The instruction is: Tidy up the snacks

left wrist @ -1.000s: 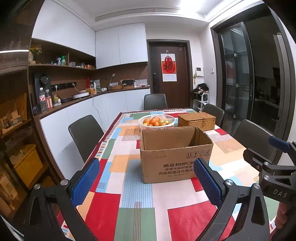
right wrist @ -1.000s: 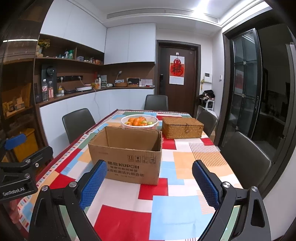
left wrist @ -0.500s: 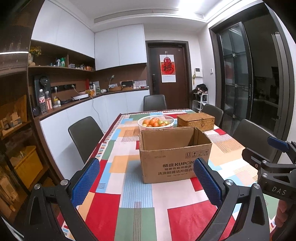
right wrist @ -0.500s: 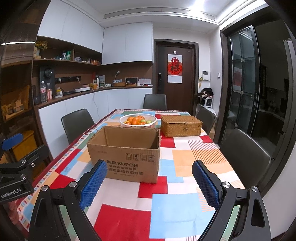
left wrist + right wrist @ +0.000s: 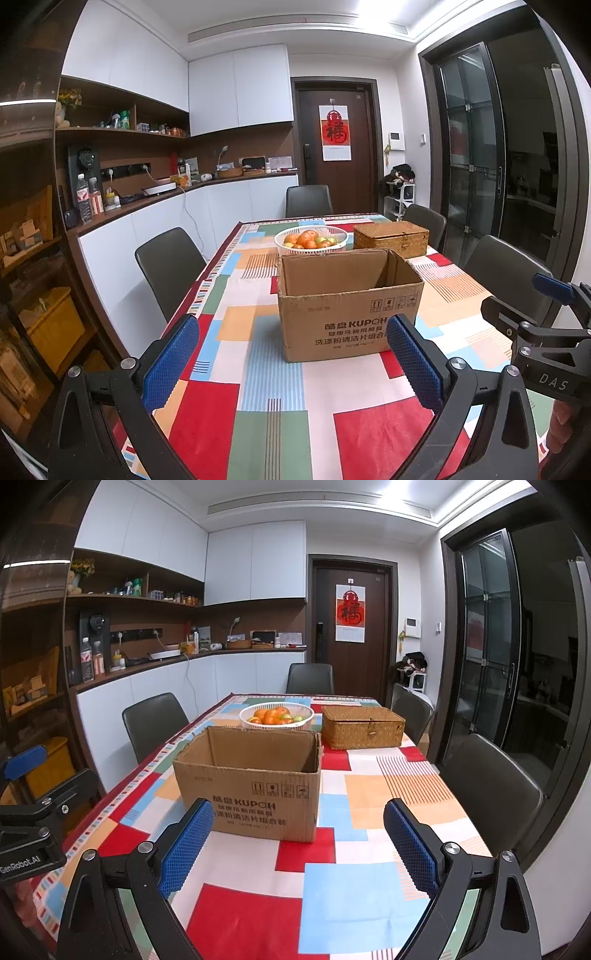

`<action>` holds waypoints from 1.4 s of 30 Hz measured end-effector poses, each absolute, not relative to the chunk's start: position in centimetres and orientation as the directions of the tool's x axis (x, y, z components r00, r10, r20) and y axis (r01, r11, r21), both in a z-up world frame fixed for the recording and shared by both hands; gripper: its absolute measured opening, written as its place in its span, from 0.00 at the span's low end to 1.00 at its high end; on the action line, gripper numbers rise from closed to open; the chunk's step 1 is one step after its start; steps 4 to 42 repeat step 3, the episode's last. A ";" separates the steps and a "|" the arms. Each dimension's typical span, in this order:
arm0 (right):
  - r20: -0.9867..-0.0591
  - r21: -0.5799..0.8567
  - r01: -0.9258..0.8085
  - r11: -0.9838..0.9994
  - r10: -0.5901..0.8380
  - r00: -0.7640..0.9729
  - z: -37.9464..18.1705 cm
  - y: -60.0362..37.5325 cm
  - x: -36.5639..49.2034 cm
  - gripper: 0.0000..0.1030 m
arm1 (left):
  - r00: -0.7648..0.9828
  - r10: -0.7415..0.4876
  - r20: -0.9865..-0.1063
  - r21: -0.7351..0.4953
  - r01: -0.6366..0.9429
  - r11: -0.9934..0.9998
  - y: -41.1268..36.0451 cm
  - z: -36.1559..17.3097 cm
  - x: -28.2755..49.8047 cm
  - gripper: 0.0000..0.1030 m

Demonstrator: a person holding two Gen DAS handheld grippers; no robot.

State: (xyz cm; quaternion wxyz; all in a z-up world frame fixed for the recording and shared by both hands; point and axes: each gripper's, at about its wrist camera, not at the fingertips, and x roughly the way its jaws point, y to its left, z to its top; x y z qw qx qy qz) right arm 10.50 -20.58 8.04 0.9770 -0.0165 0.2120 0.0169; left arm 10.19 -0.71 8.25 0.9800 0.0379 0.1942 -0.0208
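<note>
An open brown cardboard box [image 5: 347, 314] printed KUPOH stands on the table's colourful checked cloth [image 5: 273, 387]; its inside bottom is hidden. It also shows in the right wrist view [image 5: 251, 779]. Behind it are a white basket of fruit [image 5: 311, 239] and a closed wicker box [image 5: 391, 236]. My left gripper [image 5: 291, 365] is open and empty, short of the box. My right gripper [image 5: 297, 849] is open and empty, also short of the box. No snacks are visible.
Dark chairs stand around the table, one at left [image 5: 168, 266] and one at right [image 5: 487, 786]. A counter with bottles and cabinets [image 5: 147, 206] runs along the left wall. A glass door [image 5: 491, 657] is at right. A yellow bin [image 5: 51, 325] sits low left.
Both views have drifted slightly, with the box sitting a little lower in frame. Both grippers stay open and empty.
</note>
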 end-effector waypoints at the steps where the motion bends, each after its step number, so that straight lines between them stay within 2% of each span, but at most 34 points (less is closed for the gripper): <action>1: -0.415 -0.026 -0.041 0.999 0.026 0.909 8.0 -20.6 10.5 0.91 | 0.924 -0.027 -0.382 0.065 0.056 0.996 -0.7 8.2 10.2 1.00; 42: -0.415 -0.025 -0.041 0.999 0.027 0.909 8.0 -20.6 10.5 0.91 | 0.922 -0.026 -0.386 0.065 0.056 0.996 -0.7 8.1 10.3 1.00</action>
